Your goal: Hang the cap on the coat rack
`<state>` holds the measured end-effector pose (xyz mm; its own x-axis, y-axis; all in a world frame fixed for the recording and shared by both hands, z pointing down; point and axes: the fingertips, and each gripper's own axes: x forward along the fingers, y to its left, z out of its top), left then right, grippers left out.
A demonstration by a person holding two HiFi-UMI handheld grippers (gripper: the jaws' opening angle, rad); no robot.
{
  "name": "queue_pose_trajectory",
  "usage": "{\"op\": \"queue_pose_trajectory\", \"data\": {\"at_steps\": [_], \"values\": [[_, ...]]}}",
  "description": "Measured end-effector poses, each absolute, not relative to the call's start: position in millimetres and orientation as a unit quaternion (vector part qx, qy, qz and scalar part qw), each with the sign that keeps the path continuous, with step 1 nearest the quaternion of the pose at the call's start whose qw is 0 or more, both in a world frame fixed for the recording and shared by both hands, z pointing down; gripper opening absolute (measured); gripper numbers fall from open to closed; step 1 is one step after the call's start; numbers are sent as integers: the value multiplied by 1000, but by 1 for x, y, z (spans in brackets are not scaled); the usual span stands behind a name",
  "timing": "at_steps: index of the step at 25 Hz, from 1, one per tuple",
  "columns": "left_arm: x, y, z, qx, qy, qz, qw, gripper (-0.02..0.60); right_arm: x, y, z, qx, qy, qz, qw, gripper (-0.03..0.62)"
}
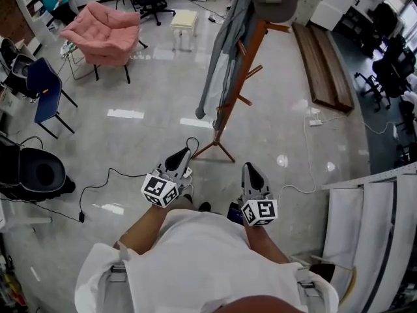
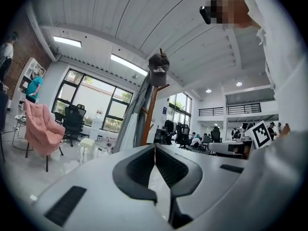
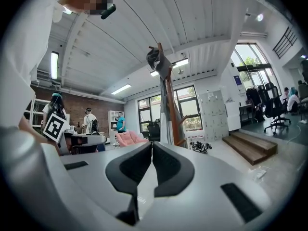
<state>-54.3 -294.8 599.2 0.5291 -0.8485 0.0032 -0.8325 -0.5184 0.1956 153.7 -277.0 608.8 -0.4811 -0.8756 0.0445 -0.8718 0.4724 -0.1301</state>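
The cap [image 1: 276, 8] sits on the top of the rack [image 1: 245, 70], well apart from both grippers. In the head view its upper part is cut off by the frame edge and partly covered by a mosaic patch. The left gripper view shows the cap [image 2: 159, 70] whole, seated on the tip of the rack [image 2: 150, 114], with pale print on its front too small to read. The right gripper view shows the cap [image 3: 156, 59] from another side, small and dark, with no detail legible, above the rack [image 3: 173, 112]. A grey coat [image 1: 225, 51] hangs down one side of the rack and hides most of the pole on that side; the rack's feet are visible only in the head view. The left gripper [image 1: 184, 151] and right gripper [image 1: 249, 168] are held low, short of the rack's feet, close to the person's torso. In its own view the left gripper [image 2: 155, 150] has its jaws pressed together with nothing between them; the right gripper [image 3: 152, 148] reads the same. Left of the rack stand a pink armchair [image 1: 104, 34] and a blue chair [image 1: 42, 90]; right of it lie wooden steps [image 1: 322, 64]. A black cable [image 1: 111, 175] runs across the floor near the rack's feet.
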Motion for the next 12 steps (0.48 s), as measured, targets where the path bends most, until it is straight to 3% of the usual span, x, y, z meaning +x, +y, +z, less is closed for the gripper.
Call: {"op": "queue_pose_trajectory", "data": {"at_steps": [12], "values": [[-60, -300, 604, 865, -489, -45, 99, 23, 144, -293, 608, -486, 870, -83, 30, 23]]}}
